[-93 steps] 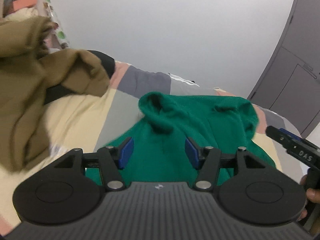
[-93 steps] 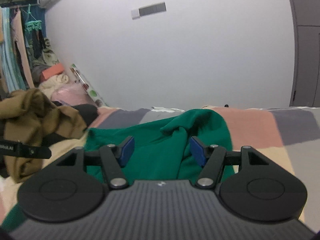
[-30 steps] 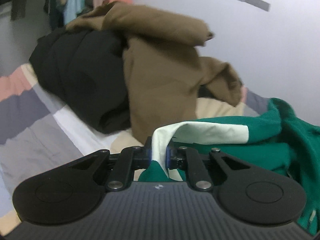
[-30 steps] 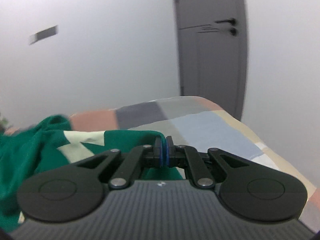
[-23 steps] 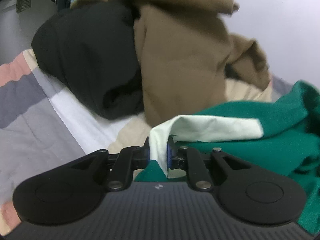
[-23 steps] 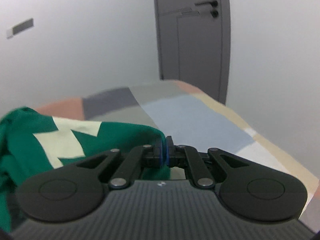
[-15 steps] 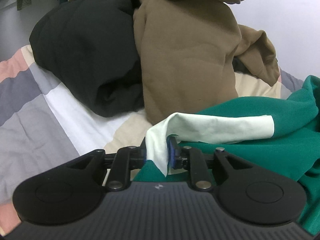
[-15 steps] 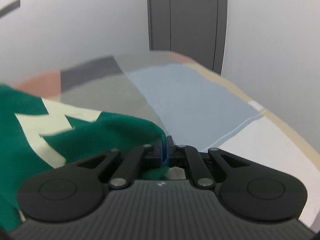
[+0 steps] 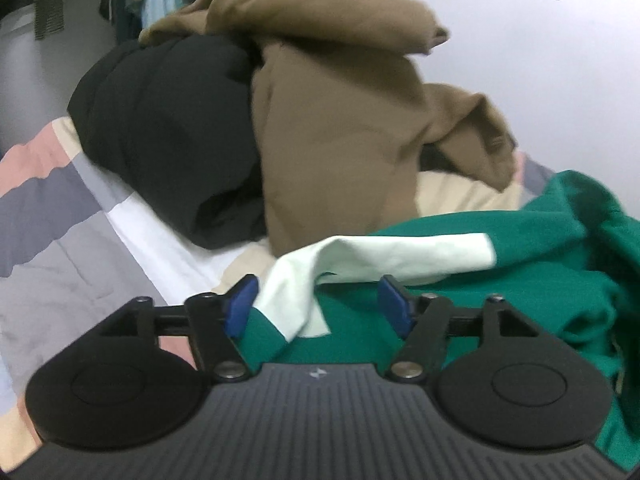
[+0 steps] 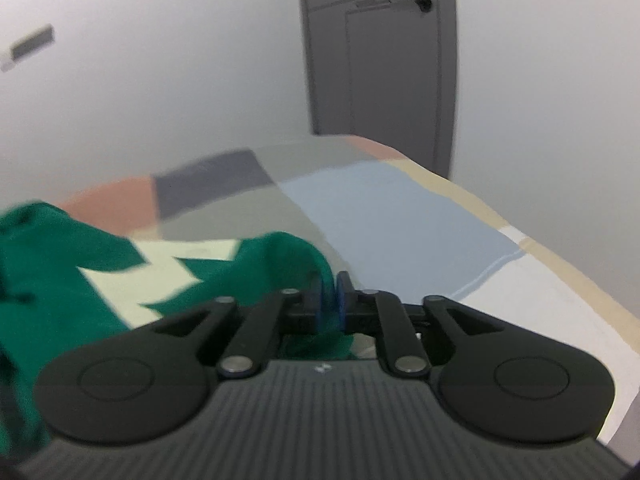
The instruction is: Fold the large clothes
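Patchwork bedcover (image 10: 400,208): bearing everything. Brown and black garments (image 9: 320,120): heaping behind, well apart from the work.

Green sweatshirt (image 9: 540,264), pale print: lying crumpled on the cover; looking soft, limp and light, so best gripped at hem or printed edge.

Left gripper (image 9: 316,300): jaws just been opening, standing apart, pale fabric draping loose between.

Right gripper (image 10: 328,296): jaws parting slightly, green cloth between; grip unclear.

White walls (image 10: 180,80), grey door (image 10: 380,48) w/ black handle — patchwork-quilted bed (image 10: 400,216).
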The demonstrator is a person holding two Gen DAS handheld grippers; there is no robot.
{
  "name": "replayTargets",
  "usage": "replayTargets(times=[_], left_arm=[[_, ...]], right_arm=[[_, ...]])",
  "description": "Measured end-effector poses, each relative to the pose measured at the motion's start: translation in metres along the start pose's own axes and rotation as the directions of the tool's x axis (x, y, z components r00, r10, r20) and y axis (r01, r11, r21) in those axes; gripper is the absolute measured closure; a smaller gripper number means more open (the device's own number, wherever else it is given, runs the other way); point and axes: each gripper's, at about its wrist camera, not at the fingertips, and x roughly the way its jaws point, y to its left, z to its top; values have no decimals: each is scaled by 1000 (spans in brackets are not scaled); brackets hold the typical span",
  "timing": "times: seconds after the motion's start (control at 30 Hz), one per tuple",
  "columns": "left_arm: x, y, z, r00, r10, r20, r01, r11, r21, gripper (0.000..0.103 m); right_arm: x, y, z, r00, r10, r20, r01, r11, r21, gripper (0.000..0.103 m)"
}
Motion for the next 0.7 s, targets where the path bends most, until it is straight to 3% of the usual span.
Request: replayTargets(times=[0.1,0.17,0.37,0.57,0.7], left_arm=[[-23,-5,-5,999,-36,24,35,999,19,23],[-39,-9,-10,998,-53,37,52,998,33,18],[-86,-22,-31,976,-209,64,203,975,89,18],[-114,-52,-53,942,-333,49,322,933,158,18],[-125,-74,-72,923,-384,37,367,903,223,18]], right_arm=[[-23,9,2,998,62,33,-62,998,-28,58],[-38,16,4,993,108,48,-106,993,-42,58],[-74,42,5,968,248,31,-246,967,-60,57],[-112,82,-8,914,405,-28,-405,906,-121,57],[-130,110,-23,883,466,-56,-467,861,-199,57]])
